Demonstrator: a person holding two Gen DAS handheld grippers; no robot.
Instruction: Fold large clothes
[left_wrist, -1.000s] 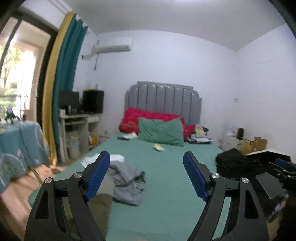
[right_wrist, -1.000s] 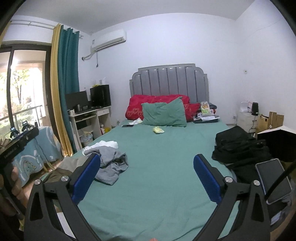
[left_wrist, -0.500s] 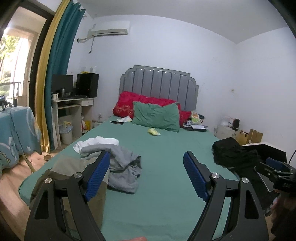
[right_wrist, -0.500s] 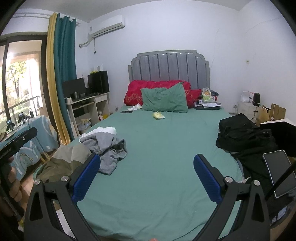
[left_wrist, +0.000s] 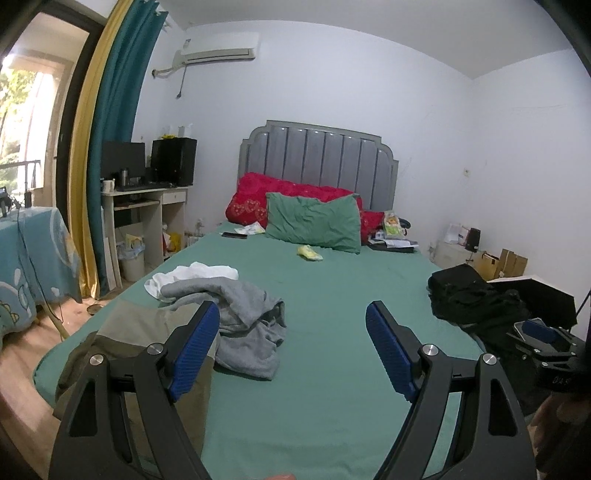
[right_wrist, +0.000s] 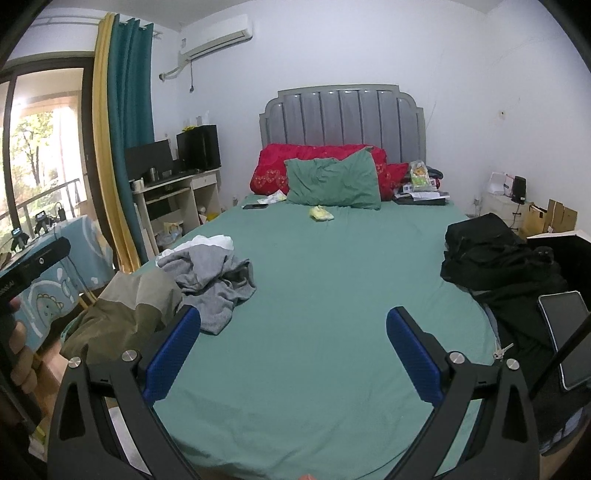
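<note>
A crumpled grey garment lies on the left side of the green bed, with a white garment behind it and an olive garment at the near left corner. A pile of black clothes lies on the right edge. My left gripper is open and empty above the foot of the bed. My right gripper is open and empty, also above the foot.
A green pillow and red pillows lean on the grey headboard. A small yellow item and a phone lie near them. A desk stands left, a tablet right, boxes far right.
Both grippers have moved closer to the bed and tilted down, so the bed and clothes fill more of each view. Both stay open.
</note>
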